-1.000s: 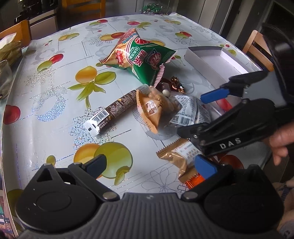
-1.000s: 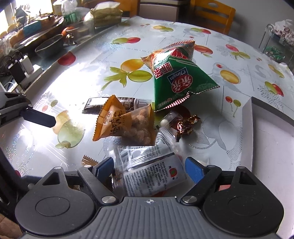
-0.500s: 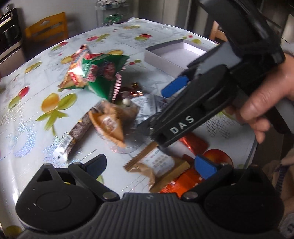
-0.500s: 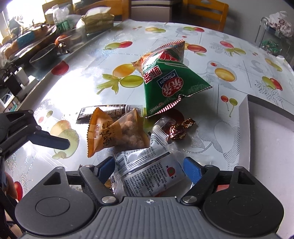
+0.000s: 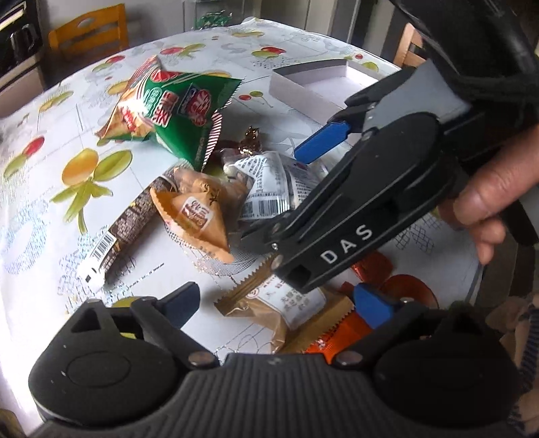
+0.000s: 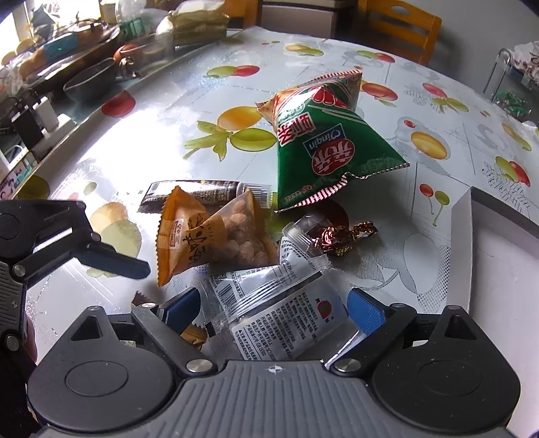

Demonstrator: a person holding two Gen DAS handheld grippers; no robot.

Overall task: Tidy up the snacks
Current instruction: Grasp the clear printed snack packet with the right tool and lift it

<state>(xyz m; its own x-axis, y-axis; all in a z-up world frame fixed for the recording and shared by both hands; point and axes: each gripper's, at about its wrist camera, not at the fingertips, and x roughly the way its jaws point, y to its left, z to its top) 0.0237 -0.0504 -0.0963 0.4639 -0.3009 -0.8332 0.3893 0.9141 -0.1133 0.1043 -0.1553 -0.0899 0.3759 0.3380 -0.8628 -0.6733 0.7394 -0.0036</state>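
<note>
Snacks lie heaped on the fruit-print table (image 5: 50,215). My left gripper (image 5: 276,300) hangs over a tan packet with a white label (image 5: 289,303). Its jaws are closing with that packet between them, and the pads stay clear of it. My right gripper (image 6: 273,306) straddles a clear packet with printed labels (image 6: 286,310); its jaws are opening and the pads do not press. Behind lie an orange nut packet (image 6: 215,236), a brown bar (image 6: 202,195), a green chip bag (image 6: 330,148) and a foil candy (image 6: 340,236). The right gripper (image 5: 286,188) crosses the left wrist view.
A shallow white box (image 6: 505,269) lies open at the right of the heap. Orange and red wrappers (image 5: 340,337) lie under my left gripper's right finger. Bowls, jars and clutter (image 6: 87,81) line the far left edge. Wooden chairs (image 6: 401,27) stand behind the table.
My left gripper has swung right and down over the tan packet, so the right gripper looms larger in its view. The right gripper's fingers have spread a little around the clear packet.
</note>
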